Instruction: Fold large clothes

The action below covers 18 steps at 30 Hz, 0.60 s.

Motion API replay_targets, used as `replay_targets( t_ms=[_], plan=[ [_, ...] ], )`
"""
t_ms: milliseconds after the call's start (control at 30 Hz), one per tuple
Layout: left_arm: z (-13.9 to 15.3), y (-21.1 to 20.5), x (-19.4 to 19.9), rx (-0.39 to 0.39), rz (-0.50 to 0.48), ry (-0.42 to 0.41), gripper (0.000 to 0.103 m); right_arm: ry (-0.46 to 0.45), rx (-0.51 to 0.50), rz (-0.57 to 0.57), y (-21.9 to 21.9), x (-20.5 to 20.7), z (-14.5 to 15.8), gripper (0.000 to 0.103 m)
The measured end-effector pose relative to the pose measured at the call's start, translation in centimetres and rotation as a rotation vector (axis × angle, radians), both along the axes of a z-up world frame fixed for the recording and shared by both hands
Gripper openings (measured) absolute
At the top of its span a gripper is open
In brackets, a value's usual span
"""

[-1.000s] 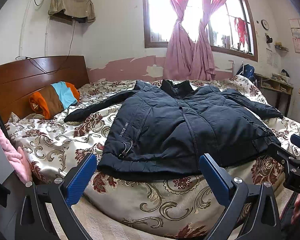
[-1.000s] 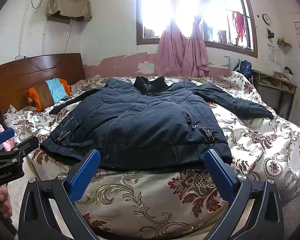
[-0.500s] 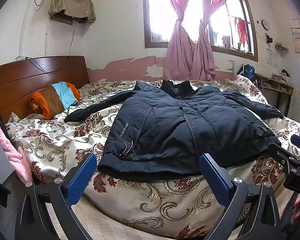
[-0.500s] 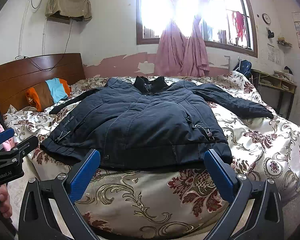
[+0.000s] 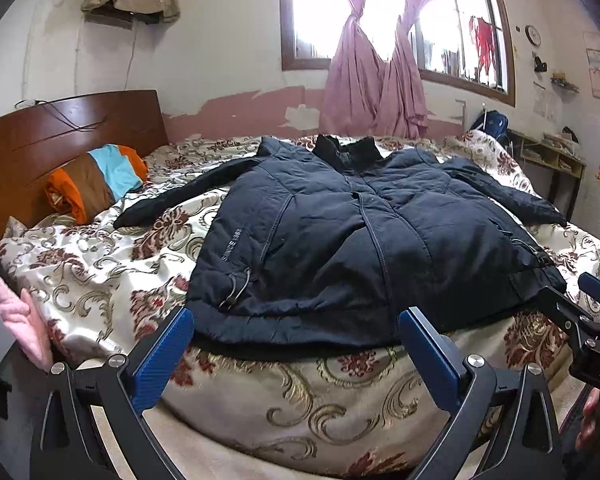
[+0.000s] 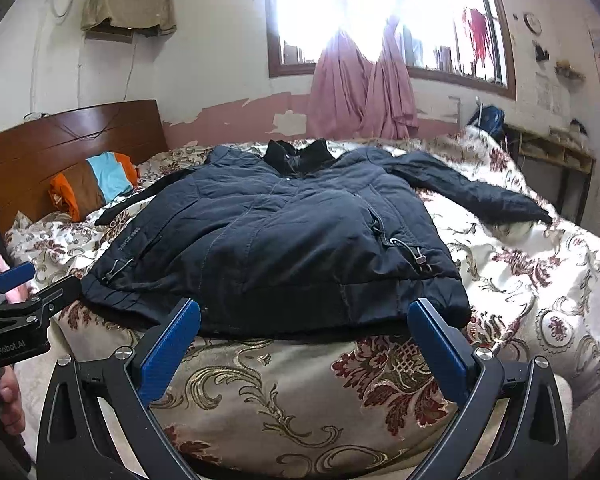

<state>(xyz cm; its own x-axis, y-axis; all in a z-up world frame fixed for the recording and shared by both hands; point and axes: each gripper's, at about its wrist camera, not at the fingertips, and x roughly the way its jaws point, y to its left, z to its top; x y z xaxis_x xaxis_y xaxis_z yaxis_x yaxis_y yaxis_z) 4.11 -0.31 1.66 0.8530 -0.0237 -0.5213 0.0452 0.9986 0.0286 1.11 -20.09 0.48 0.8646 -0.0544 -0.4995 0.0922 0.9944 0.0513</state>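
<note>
no fold has been made: a dark padded jacket (image 5: 364, 240) is laid flat, sleeves spread, on the floral bedspread (image 5: 100, 272). left gripper (image 5: 296, 344) and right gripper (image 6: 304, 332) are held wide open, empty, just short of its hem.

The jacket (image 5: 360, 248) is dark quilted cloth, matt, kinda puffy with stitched seams. The bedspread (image 5: 100, 272) under it is a satiny fabric with a soft sheen. The headboard (image 5: 60, 136) is polished reddish wood, fairly glossy. Curtains (image 5: 374, 92) are thin pink cloth. Left gripper (image 5: 294, 354) and right gripper (image 6: 304, 338) both have matt black frames, ribbed blue pads (image 6: 170, 356) and shiny metal screws.
</note>
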Motion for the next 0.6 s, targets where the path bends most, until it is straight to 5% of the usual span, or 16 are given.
replay_targets(
  t_ms=[267,600],
  plan=[
    [0.6,-2.8,8.1,0.026,-0.041,0.052,0.103,0.015,0.003,-0.091,-6.8,5.5,0.5,0.102],
    [2.5,-9.5,20.3,-0.023,-0.111,0.112,0.103,0.018,0.279,-0.322,-24.5,13.3,-0.5,0.102]
  ],
)
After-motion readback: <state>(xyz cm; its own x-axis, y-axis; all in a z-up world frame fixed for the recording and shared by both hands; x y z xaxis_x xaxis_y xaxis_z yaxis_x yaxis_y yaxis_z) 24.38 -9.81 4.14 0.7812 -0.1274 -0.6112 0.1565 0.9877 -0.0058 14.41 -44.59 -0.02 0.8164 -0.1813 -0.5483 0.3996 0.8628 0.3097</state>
